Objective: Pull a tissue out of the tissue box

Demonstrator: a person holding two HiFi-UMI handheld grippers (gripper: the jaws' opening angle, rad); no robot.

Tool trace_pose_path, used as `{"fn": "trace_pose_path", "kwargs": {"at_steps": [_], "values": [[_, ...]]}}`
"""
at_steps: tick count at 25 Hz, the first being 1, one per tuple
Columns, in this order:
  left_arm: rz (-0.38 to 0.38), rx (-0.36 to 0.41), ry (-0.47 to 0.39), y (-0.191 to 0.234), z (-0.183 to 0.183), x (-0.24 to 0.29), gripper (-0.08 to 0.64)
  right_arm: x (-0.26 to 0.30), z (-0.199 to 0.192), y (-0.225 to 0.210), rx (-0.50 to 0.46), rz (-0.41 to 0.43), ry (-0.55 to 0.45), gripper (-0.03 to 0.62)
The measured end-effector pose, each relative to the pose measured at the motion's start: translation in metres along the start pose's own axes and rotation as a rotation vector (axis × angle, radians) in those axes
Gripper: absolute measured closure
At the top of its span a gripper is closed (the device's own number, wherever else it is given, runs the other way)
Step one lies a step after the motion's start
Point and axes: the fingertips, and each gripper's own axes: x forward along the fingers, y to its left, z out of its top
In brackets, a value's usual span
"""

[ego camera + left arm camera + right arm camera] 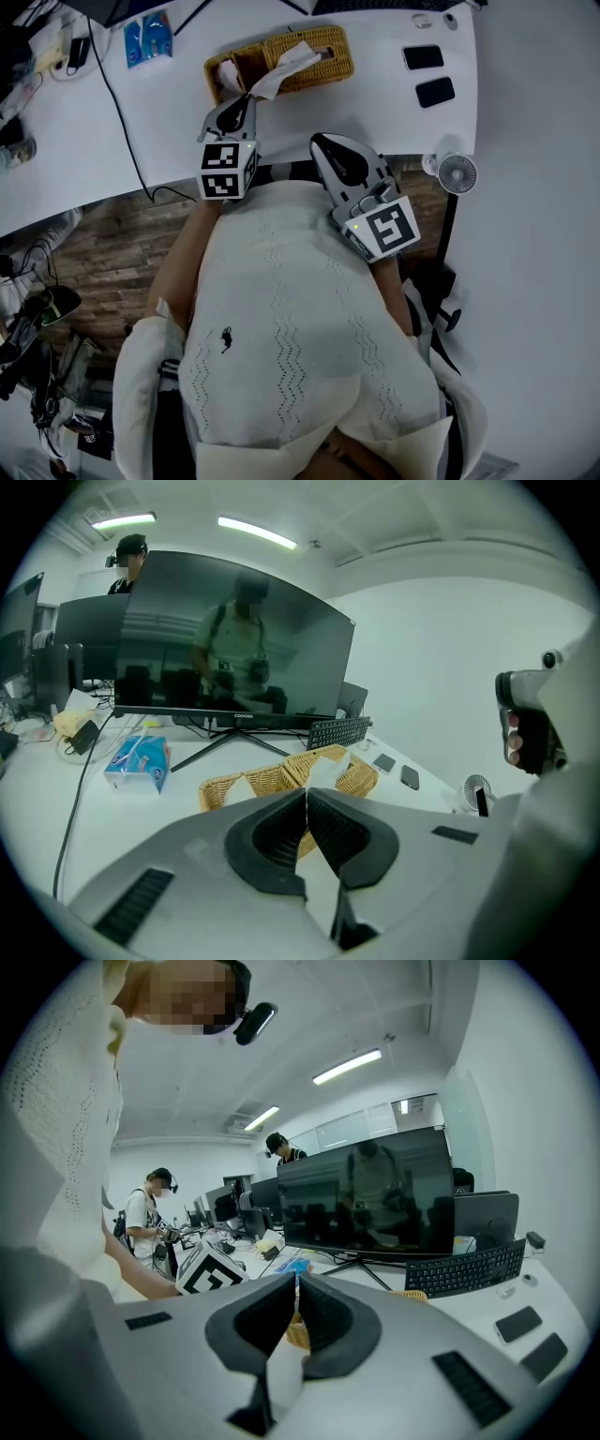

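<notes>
A wicker tissue box lies on the white desk, with a white tissue drawn out of its slot toward me. My left gripper is shut on the tissue's near end, just in front of the box. In the left gripper view the jaws meet at the tip, and the tissue and box show just beyond. My right gripper is shut and holds nothing. It hangs at the desk's front edge by my torso, right of the left gripper; its closed tip points at the desk.
An open wicker tray adjoins the box on its left. A blue tissue pack and a black cable lie further left. Two phones lie right, a small fan at the edge. Monitor and keyboard stand behind.
</notes>
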Motion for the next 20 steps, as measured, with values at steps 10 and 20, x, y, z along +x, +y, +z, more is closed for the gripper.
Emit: {"fn": "trace_pose_path", "kwargs": {"at_steps": [10,20], "values": [[0.003,0.028,-0.048,0.003,0.011,-0.018,0.543,0.004,0.0,0.01,-0.012,0.007,-0.006,0.578],[-0.052,0.085,-0.125,-0.005,0.033,-0.037,0.543,0.007,0.002,0.011,-0.004,0.006,-0.013,0.578]]}}
